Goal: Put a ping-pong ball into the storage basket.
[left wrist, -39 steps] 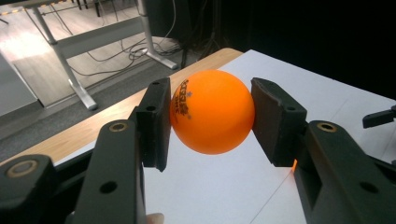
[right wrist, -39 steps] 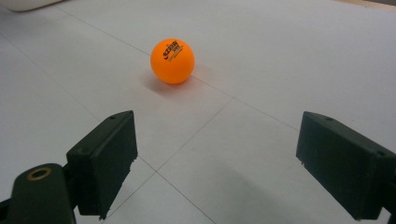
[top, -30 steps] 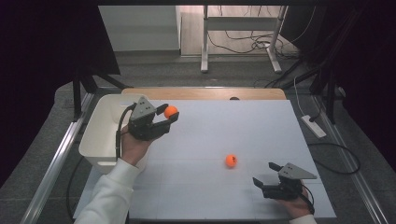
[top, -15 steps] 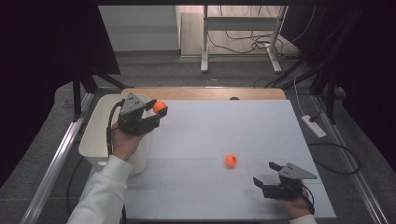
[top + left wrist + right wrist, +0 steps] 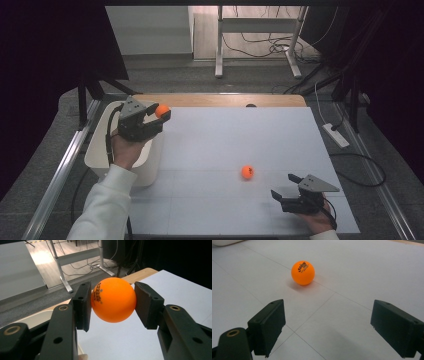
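My left gripper (image 5: pixel 161 114) is shut on an orange ball (image 5: pixel 162 110), held in the air at the right rim of the white bin (image 5: pixel 98 150) on the table's left. In the left gripper view both black pads press the ball (image 5: pixel 113 300) from the sides. A second orange ball (image 5: pixel 247 172) lies on the white table (image 5: pixel 240 130), right of centre. My right gripper (image 5: pixel 280 193) rests low near the front right edge, jaws wide open with nothing between them, and that ball (image 5: pixel 303 272) lies ahead of them and a little left.
A wooden strip (image 5: pixel 220 100) runs along the table's far edge. Metal rails (image 5: pixel 60 170) flank the table on both sides. A power strip (image 5: pixel 336 135) and cables lie on the floor to the right. A desk frame (image 5: pixel 255 40) stands beyond.
My left hand has carried the orange ball leftward, from over the table to the bin's right rim. The right gripper and the loose ball have stayed put.
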Demonstrator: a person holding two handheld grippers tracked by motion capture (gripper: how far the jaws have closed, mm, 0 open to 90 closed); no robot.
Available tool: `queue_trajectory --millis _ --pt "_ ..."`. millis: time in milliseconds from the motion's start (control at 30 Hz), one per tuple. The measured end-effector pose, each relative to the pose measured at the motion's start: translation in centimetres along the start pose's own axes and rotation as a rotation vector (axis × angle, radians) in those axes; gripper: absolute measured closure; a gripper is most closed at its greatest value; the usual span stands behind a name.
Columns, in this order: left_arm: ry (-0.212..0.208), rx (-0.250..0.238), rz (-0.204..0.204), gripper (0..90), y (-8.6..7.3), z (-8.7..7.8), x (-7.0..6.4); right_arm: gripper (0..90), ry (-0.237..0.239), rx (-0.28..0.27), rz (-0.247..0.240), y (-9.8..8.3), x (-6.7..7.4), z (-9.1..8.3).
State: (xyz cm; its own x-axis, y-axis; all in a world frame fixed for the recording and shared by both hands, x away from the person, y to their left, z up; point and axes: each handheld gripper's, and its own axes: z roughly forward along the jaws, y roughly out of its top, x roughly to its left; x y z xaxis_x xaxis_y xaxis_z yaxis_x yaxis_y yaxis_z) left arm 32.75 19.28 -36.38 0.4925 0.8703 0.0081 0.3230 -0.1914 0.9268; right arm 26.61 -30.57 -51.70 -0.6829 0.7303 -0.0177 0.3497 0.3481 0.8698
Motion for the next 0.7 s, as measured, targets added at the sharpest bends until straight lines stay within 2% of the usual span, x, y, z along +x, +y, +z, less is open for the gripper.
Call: queue_trajectory --millis 267,467,700 --pt "0.036 0.011 0.0 50.9 -0.1 -0.2 0.8 12.0 0.002 0.004 -0.003 0.0 0.0 0.1" --pt "0.06 0.015 -0.038 50.9 -0.5 -0.4 2.0 12.0 0.001 0.003 -0.002 0.0 0.0 0.1" --pt "0.084 0.019 -0.049 50.9 -0.8 -0.8 2.8 12.0 0.001 0.006 -0.004 0.0 0.0 0.1"
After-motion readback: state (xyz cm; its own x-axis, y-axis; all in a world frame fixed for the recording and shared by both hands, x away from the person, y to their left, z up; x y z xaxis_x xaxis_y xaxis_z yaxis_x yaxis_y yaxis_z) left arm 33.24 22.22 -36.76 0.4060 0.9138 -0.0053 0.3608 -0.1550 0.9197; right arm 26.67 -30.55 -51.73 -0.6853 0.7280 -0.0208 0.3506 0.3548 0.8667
